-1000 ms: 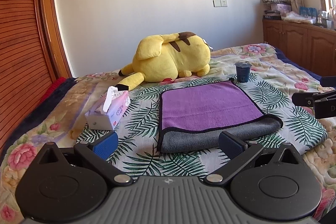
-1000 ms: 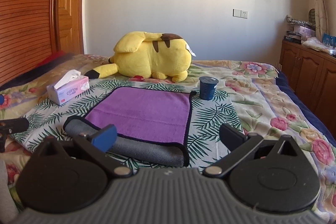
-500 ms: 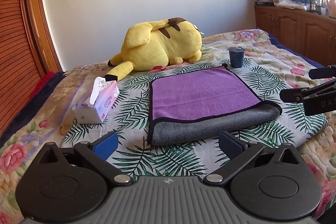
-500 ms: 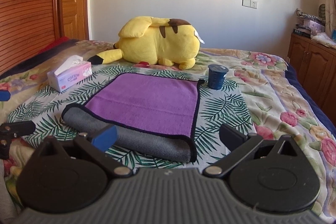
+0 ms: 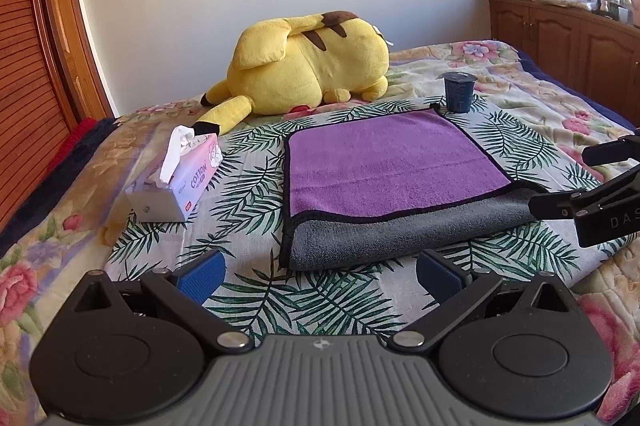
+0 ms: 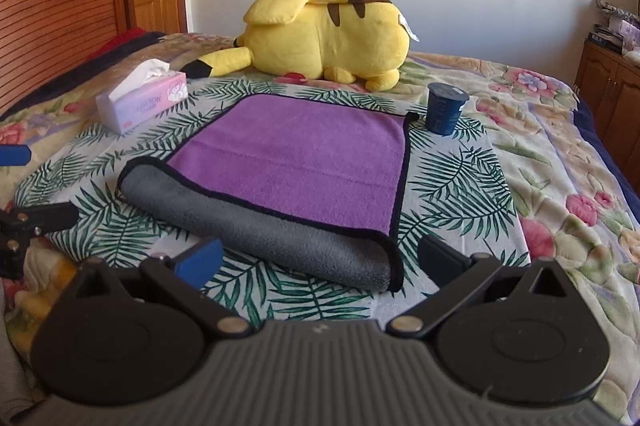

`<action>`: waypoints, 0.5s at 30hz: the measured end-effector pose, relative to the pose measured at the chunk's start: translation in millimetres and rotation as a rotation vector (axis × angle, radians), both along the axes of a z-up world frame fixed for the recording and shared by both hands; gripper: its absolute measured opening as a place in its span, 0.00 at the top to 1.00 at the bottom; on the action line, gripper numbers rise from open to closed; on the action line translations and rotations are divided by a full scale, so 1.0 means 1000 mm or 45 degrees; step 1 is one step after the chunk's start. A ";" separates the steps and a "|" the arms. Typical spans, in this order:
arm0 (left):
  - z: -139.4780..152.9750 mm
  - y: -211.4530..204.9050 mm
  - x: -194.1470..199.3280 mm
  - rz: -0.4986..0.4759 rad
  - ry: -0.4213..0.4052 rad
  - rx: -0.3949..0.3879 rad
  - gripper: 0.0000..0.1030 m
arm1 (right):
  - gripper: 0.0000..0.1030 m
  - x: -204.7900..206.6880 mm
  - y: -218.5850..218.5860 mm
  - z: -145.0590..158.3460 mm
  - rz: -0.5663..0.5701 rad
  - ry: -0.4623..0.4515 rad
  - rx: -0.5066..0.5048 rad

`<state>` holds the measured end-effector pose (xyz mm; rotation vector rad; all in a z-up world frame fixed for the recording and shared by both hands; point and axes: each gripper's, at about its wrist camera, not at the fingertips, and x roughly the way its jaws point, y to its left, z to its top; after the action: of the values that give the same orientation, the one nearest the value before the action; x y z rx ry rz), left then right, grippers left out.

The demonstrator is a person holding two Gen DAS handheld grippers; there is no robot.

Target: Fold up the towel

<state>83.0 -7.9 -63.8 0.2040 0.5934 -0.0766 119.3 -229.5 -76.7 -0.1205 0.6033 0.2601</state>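
Jaws spread wide on both tools, nothing between them. Your left gripper (image 5: 318, 272) and right gripper (image 6: 320, 256) hang low at the bottom of their frames, just short of the towel's near edge.

The purple-and-grey plush towel with black piping (image 5: 384, 162) lies at frame centre on the palm-leaf bedspread (image 5: 248, 202), already doubled once: purple face up, grey underside rolled out along the near fold.

Judged handling: light, limp, thick pile, grippy rather than slick; it will sag and drag, not hold shape. Not fragile.

Take hold at the two near corners, on the piped hem: lower left corner (image 5: 289, 258) for the left, lower right corner (image 6: 394, 280) for the right. Pinch both layers together.

Dark blue cup (image 6: 444, 108) stands just beside the far right corner; the tissue box (image 5: 176, 178) sits well left.
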 end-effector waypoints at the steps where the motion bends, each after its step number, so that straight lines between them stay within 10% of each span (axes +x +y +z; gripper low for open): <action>1: -0.001 0.000 0.002 -0.001 0.002 0.000 0.16 | 0.00 0.002 0.000 0.000 0.003 0.002 -0.001; 15: -0.015 0.014 0.026 -0.005 0.086 -0.068 0.21 | 0.00 0.033 -0.003 -0.011 0.004 0.084 0.003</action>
<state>109.2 6.2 -79.2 0.1510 0.6574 -0.1034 152.6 -232.7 -87.9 -0.1111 0.6683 0.2685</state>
